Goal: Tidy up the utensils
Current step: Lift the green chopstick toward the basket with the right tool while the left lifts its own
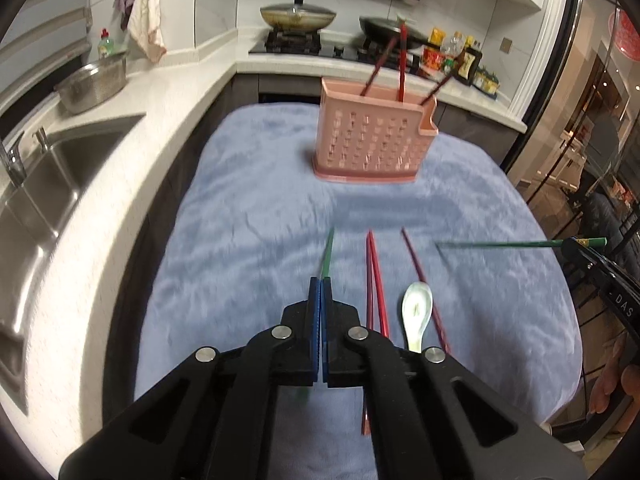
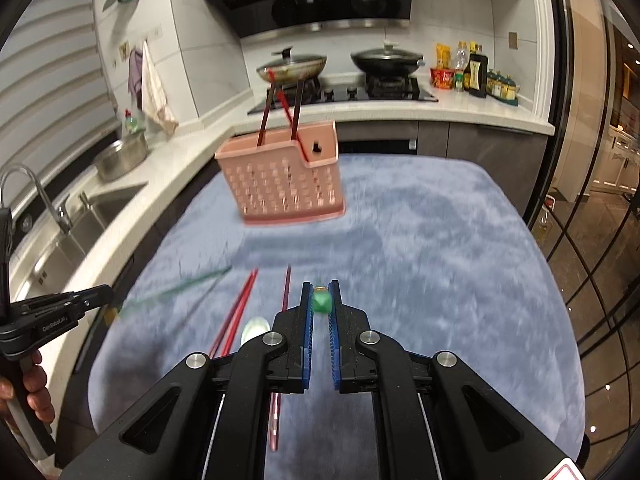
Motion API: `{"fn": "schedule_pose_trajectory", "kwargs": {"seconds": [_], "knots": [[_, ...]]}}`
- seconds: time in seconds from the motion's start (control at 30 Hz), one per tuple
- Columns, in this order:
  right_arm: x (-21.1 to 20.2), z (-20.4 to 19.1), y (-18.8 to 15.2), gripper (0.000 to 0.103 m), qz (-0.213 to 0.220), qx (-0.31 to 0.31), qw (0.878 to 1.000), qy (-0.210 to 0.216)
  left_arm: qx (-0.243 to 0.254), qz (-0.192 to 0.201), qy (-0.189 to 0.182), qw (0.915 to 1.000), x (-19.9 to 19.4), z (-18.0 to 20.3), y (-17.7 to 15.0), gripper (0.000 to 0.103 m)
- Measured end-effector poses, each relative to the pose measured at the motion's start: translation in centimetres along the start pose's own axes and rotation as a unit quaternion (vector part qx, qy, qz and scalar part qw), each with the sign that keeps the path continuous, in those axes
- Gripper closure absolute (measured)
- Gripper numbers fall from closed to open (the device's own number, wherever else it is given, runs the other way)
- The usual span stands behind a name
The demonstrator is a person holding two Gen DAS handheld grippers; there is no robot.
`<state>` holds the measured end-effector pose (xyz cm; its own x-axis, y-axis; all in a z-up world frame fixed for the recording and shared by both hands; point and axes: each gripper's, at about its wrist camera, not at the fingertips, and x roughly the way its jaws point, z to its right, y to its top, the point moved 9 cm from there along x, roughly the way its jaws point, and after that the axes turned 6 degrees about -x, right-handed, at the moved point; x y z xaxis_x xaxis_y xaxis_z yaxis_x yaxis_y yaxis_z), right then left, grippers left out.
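A pink perforated utensil holder (image 1: 370, 140) (image 2: 284, 184) stands at the far side of a blue cloth and holds three red and dark chopsticks (image 1: 401, 64). My left gripper (image 1: 321, 280) is shut on a green chopstick (image 1: 327, 256) that points toward the holder. My right gripper (image 2: 321, 286) is shut on another green chopstick, seen end-on (image 2: 322, 303); it shows from the side in the left wrist view (image 1: 520, 245). On the cloth lie a pair of red chopsticks (image 1: 375, 280), a dark red chopstick (image 1: 420, 272) and a white ceramic spoon (image 1: 416, 314).
The blue cloth (image 1: 248, 216) covers the table. A white counter with a steel sink (image 1: 44, 184) and a metal bowl (image 1: 94, 84) runs along the left. A stove with two lidded pans (image 2: 340, 64) and sauce bottles (image 2: 472, 72) stand behind.
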<state>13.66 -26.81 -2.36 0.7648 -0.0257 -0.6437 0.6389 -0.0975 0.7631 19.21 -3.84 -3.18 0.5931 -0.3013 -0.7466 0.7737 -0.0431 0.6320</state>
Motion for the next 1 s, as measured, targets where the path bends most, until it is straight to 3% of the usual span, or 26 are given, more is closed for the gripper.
{"fn": "schedule_pose_trajectory", "kwargs": {"seconds": [0.13,0.3,0.37,0.43,0.5,0.7,0.8,1.0], "knots": [[-0.2,0.6,2.2,0.096,0.017,0.006,1.0,0.001,0.002,0.017,0.003,0.9998,-0.3,0.2,2.2,0.103],[-0.4,1.0,3.6,0.096,0.03,0.006,1.0,-0.003,-0.027,-0.005,-0.007,0.9996,0.4,-1.1,1.8,0.101],[-0.5,1.1,3.5,0.096,0.03,0.007,1.0,-0.003,-0.032,-0.021,-0.002,0.9992,1.1,-1.8,0.6,0.094],[-0.4,1.3,3.4,0.096,0.028,0.009,1.0,-0.001,-0.038,-0.049,0.001,0.9981,2.2,-2.6,-1.8,0.064],[-0.5,1.3,3.3,0.096,0.027,0.011,1.0,-0.001,-0.037,-0.075,0.002,0.9965,3.3,-3.1,-4.3,0.057],[-0.8,1.1,3.4,0.096,0.031,0.013,0.999,-0.001,-0.032,-0.144,0.022,0.9888,6.3,-4.4,-10.5,0.06],[-1.0,1.1,3.4,0.096,0.031,0.013,0.999,-0.001,-0.034,-0.154,0.027,0.9872,7.0,-4.9,-11.7,0.07],[-1.3,0.7,3.1,0.096,0.029,0.011,0.999,-0.005,-0.022,-0.147,0.027,0.9886,7.4,-4.9,-12.2,0.08]]}}
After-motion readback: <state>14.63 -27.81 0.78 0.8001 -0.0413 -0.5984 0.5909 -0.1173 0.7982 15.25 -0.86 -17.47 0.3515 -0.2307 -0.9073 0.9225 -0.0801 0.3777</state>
